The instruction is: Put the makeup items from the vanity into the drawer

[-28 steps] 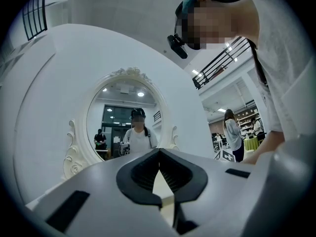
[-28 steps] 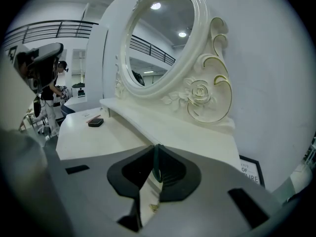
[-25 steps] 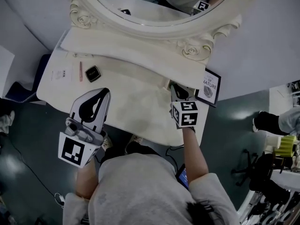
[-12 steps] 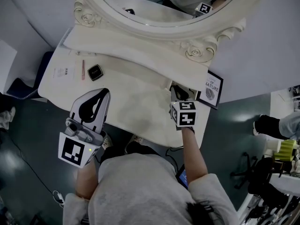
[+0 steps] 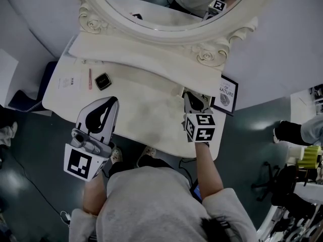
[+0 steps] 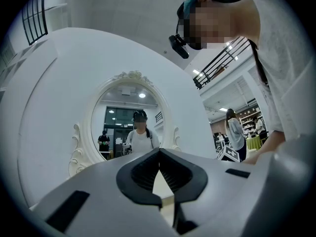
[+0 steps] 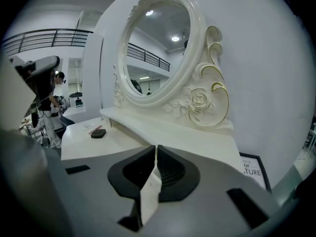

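A black square compact (image 5: 103, 80) and a thin pink stick (image 5: 90, 78) lie on the white vanity top (image 5: 146, 110) at its far left; both show small in the right gripper view, the compact (image 7: 98, 133) beside the stick (image 7: 95, 128). My left gripper (image 5: 114, 100) hovers over the vanity's front left edge, below and to the right of the compact, its jaws shut and empty (image 6: 159, 150). My right gripper (image 5: 187, 94) sits at the right end of the raised shelf (image 5: 141, 59). Its jaws (image 7: 156, 147) have just closed a touch further, with nothing between them.
A large oval mirror (image 5: 166, 4) in an ornate white frame stands behind the shelf. A black-framed picture (image 5: 226, 94) leans at the vanity's right end, close to my right gripper. A white card (image 5: 68, 82) lies left of the stick. The person's body is against the front edge.
My right gripper has lifted and drawn back a little from the shelf's right end. The left gripper and the makeup items have not moved.
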`<act>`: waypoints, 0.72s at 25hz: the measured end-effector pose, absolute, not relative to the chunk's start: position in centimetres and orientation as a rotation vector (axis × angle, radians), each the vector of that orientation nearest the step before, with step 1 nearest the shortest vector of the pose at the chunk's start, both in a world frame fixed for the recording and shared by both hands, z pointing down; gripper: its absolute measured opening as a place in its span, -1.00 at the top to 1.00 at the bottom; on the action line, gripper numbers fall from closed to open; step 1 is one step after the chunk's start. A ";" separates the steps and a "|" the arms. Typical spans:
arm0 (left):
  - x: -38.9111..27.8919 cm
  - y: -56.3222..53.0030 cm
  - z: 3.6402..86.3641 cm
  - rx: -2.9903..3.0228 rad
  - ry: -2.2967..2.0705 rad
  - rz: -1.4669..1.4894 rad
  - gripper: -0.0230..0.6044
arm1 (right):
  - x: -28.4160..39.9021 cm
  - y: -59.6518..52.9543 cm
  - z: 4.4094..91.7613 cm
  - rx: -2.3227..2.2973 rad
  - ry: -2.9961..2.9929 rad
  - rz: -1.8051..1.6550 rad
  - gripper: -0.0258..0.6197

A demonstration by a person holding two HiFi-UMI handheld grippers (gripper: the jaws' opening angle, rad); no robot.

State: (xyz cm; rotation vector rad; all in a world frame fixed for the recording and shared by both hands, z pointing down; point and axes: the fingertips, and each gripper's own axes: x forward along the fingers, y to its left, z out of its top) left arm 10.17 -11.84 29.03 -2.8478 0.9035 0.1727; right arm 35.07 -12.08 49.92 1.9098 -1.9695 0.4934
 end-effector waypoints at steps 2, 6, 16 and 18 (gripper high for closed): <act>9.9 -11.7 28.9 -2.851 0.893 0.176 0.88 | 34.5 -11.7 49.0 1.941 -2.000 0.501 0.83; 9.3 -11.5 28.6 -2.859 0.867 0.181 0.88 | 32.8 -10.9 46.8 1.980 -2.066 0.468 0.84; 8.1 -11.7 27.7 -2.898 0.746 0.222 0.88 | 28.6 -8.9 41.6 2.102 -2.130 0.394 0.85; 7.8 -11.6 27.5 -2.906 0.721 0.229 0.88 | 27.7 -8.4 40.8 2.105 -2.133 0.356 0.85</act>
